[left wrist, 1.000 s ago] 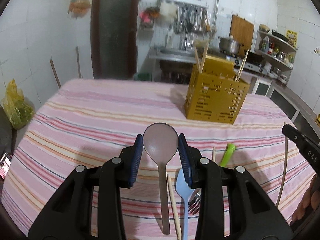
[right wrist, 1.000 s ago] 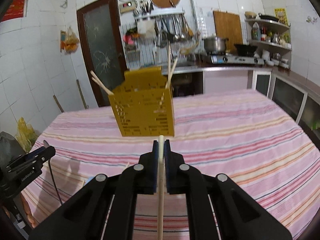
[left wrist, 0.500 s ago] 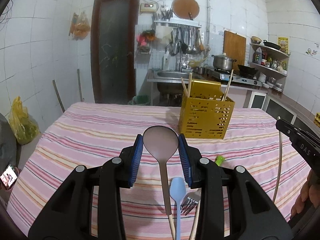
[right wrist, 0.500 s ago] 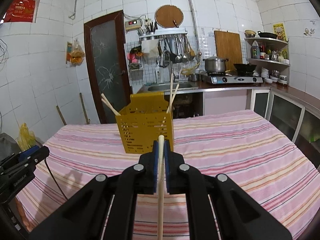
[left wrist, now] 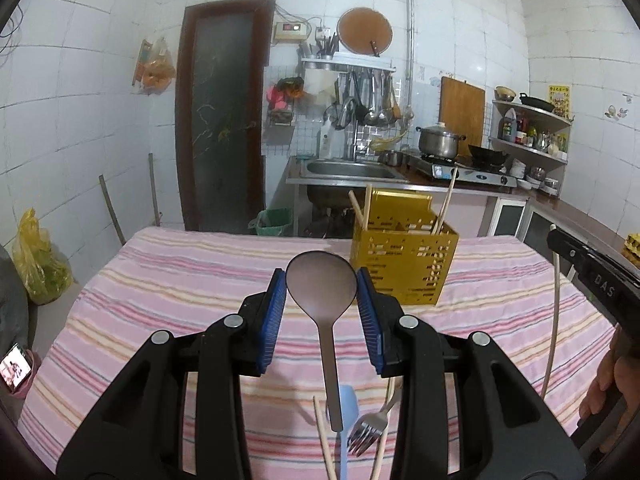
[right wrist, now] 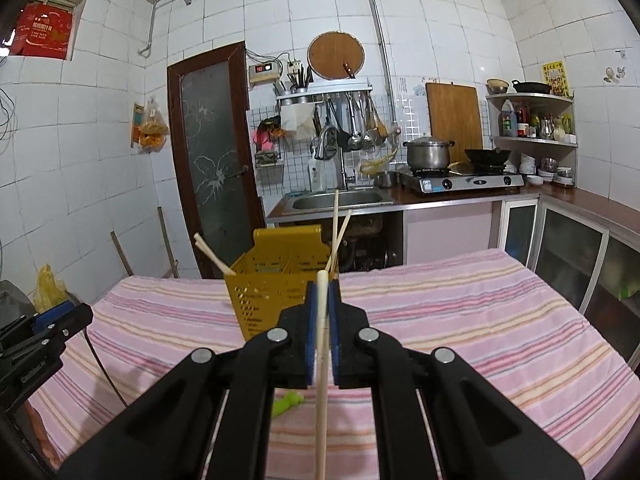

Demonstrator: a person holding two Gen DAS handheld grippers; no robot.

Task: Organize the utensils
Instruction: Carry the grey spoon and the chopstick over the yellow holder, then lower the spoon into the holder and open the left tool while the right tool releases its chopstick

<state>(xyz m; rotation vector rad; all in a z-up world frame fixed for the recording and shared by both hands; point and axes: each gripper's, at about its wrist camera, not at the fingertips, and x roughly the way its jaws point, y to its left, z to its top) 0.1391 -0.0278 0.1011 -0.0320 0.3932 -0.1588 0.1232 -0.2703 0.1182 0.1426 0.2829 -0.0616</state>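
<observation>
My left gripper is shut on a grey spoon, gripping its bowl, handle hanging down, above the striped table. My right gripper is shut on a pale chopstick, held upright in front of the yellow utensil holder. The holder stands at the table's far side with several chopsticks in it. On the cloth below the left gripper lie a blue spoon, a fork and chopsticks. The right gripper and its chopstick also show in the left wrist view.
The table has a pink striped cloth. A green utensil lies on it near the right gripper. A kitchen counter with sink and stove stands behind the table. A yellow bag sits on the floor at left.
Both grippers have risen and tilted up with their utensils; the holder looks smaller and farther in the left view, and the table utensils sit lower in frame.
</observation>
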